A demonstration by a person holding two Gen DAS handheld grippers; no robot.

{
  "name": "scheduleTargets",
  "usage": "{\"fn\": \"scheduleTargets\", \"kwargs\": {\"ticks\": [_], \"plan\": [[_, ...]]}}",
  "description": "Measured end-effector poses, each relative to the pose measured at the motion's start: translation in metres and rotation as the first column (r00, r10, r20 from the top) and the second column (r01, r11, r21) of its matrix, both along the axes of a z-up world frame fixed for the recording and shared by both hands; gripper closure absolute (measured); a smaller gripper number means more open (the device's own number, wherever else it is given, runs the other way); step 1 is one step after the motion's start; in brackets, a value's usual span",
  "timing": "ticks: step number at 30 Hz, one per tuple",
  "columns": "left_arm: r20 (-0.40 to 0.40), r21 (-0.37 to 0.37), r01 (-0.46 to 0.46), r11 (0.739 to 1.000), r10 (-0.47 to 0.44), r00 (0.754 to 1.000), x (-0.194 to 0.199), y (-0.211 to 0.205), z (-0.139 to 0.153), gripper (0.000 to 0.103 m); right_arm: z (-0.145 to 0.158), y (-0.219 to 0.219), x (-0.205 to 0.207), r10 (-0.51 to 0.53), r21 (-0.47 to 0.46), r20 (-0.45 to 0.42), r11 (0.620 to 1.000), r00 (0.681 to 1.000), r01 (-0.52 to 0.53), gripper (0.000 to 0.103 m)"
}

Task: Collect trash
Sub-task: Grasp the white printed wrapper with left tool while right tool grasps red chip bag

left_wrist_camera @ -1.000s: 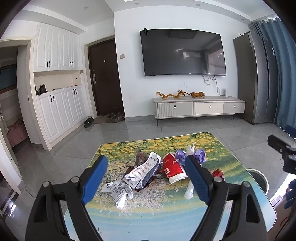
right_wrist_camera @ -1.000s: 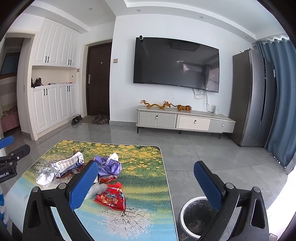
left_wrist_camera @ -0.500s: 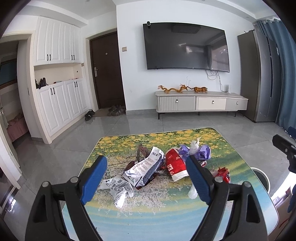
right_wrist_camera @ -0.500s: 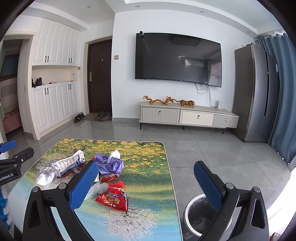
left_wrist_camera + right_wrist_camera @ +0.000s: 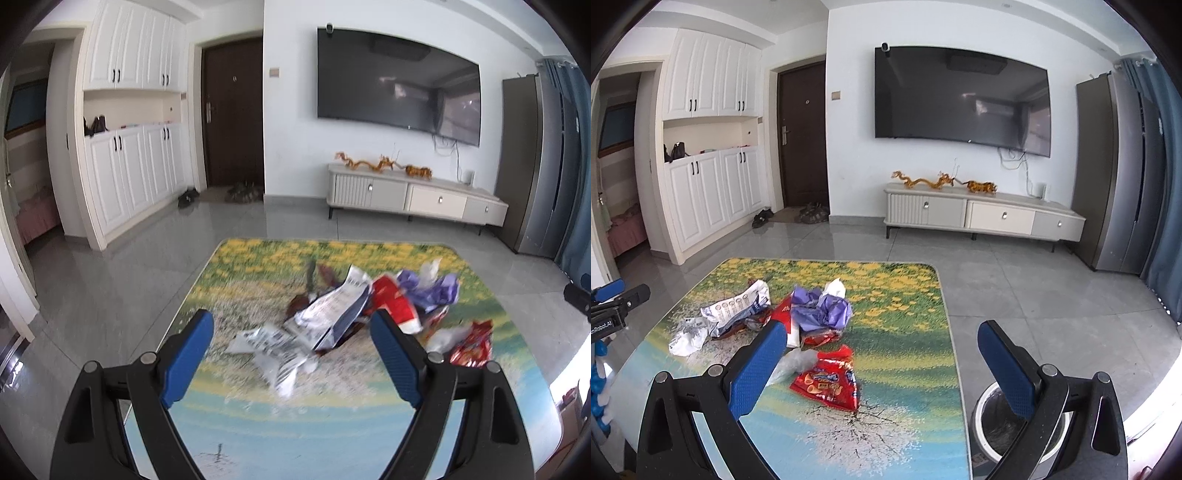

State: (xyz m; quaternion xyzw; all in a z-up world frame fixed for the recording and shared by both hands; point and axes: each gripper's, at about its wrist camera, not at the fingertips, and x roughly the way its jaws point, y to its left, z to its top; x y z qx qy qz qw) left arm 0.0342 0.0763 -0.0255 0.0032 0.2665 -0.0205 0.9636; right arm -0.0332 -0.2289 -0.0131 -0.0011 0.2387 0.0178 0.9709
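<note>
Trash is all bunched up in a loose pile around the middle of the table point(image 5: 905, 424), the one with the yellow-flower landscape print on top. From the right wrist view you've got a red snack bag point(image 5: 827, 380) lying nearest, a crumpled purple wrapper point(image 5: 823, 310) just behind it, a silver-white foil bag point(image 5: 737, 308) off to the left and a scrunched white wrapper point(image 5: 687, 334) at the left edge of the heap. There's also a red-and-white packet point(image 5: 393, 304) tucked between the foil bag and the purple stuff, easier to see from the left wrist view.

The left gripper point(image 5: 291, 360) hangs over the near side of the table with its jaws spread wide, nothing between them, pointed at the pile. The right gripper point(image 5: 882, 360) is spread wide too and empty, sitting over the near right corner of the table.

A round trash bin point(image 5: 993, 428) stands on the floor just right of the table, partly hidden behind the right gripper's finger.
</note>
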Motion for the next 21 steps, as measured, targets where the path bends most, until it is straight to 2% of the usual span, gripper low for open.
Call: {"fn": "scheduleTargets", "kwargs": {"ticks": [4, 8, 14, 18, 21], "plan": [[-0.050, 0.011, 0.037, 0.999, -0.037, 0.998, 0.007, 0.007, -0.015, 0.017, -0.013, 0.002, 0.012, 0.039, 0.024, -0.059, 0.999, 0.997, -0.038, 0.000], [-0.096, 0.018, 0.127, 0.992, -0.125, 0.988, 0.020, -0.001, -0.023, 0.017, -0.030, 0.007, 0.027, 0.090, 0.050, -0.133, 0.995, 0.987, -0.084, 0.002], [-0.152, 0.120, 0.278, 0.953, -0.259, 0.954, 0.053, -0.034, -0.030, 0.017, -0.054, 0.010, 0.044, 0.149, 0.091, -0.216, 0.987, 0.965, -0.132, 0.010], [-0.199, 0.184, 0.312, 0.932, -0.276, 0.940, 0.080, -0.054, -0.039, 0.017, -0.070, 0.012, 0.056, 0.183, 0.109, -0.265, 0.981, 0.947, -0.159, 0.013], [-0.231, 0.179, 0.320, 0.930, -0.276, 0.933, 0.104, -0.062, -0.043, 0.017, -0.078, 0.012, 0.064, 0.200, 0.125, -0.287, 0.977, 0.937, -0.171, 0.014]]}}
